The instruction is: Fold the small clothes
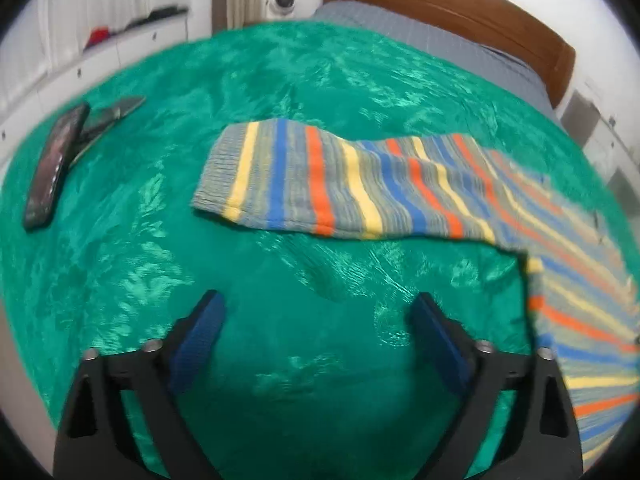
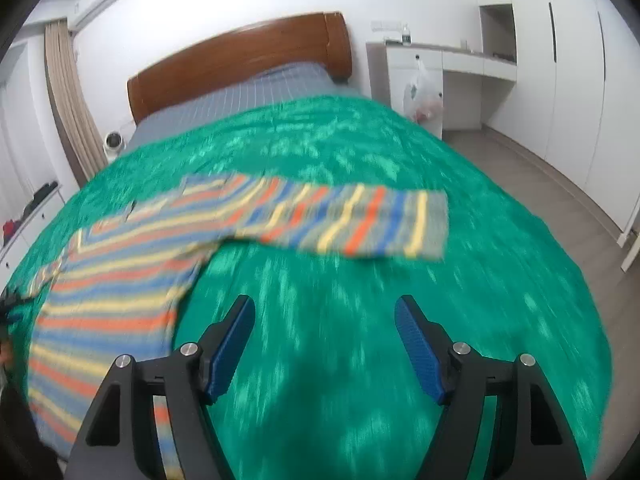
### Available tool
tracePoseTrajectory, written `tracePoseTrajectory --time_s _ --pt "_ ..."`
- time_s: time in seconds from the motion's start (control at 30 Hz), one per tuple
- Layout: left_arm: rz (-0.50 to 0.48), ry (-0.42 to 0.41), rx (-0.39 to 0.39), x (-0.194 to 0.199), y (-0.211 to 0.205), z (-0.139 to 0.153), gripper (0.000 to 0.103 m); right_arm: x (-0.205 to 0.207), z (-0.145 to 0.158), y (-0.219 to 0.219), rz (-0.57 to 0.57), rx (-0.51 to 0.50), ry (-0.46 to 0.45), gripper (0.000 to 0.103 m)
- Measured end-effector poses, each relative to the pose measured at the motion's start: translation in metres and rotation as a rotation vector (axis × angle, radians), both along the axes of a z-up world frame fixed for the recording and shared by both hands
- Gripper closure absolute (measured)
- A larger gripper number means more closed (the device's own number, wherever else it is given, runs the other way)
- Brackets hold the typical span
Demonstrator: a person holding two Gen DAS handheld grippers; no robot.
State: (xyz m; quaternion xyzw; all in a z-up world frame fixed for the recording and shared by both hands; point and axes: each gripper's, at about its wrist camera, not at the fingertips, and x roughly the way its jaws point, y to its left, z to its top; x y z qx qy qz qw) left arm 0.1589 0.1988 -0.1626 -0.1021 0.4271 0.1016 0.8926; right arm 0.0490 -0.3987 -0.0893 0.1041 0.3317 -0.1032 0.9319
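- Left wrist view: the left gripper (image 1: 316, 340) hangs over bare green bedspread (image 1: 280, 80), its blue-padded fingers (image 1: 198, 344) spread wide with nothing between them.
- The striped sweater (image 1: 400, 188), grey with yellow, blue and orange bands, lies flat on the bedspread; one sleeve stretches to the left beyond the fingers, well clear of them, and the body runs down the right edge of the view, just beside the right-hand finger.
- A dark phone (image 1: 54, 168) lies near the far left edge of the bedspread, resting against what may be a second flat dark object, though blur makes that hard to tell.
- Right wrist view: the right gripper (image 2: 324, 344) also has its fingers (image 2: 416, 344) apart and empty above the green bedspread (image 2: 360, 140).
- Here the striped sweater (image 2: 120, 272) fills the left side, its other sleeve reaching right across the bedspread past the fingertips.
- Behind stands a wooden headboard (image 2: 240, 60).
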Motion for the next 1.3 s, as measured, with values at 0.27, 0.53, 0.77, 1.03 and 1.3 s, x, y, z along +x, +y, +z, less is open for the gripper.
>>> tracePoseTrajectory --time_s 0.27,0.53,0.77,1.03,1.3 --pt "-0.02 -0.048 0.073 -0.003 -0.005 -0.021 0.0 0.038 -0.063 -0.03 -0.062 0.062 0.101 0.029" --pt "0.0 -0.085 0.122 -0.007 -0.011 -0.026 0.0 0.028 -0.071 -0.03 -0.03 0.073 0.011 0.022" --pt "-0.002 -0.098 0.121 -0.01 -0.01 -0.027 0.0 0.025 -0.073 -0.031 -0.02 0.09 -0.017 0.021" --pt "0.009 -0.107 0.141 -0.011 -0.013 -0.028 0.0 0.027 -0.074 -0.028 -0.023 0.07 -0.015 0.021" --pt "0.013 -0.11 0.15 -0.012 -0.015 -0.028 0.0 0.03 -0.075 -0.026 -0.025 0.061 -0.011 0.02"
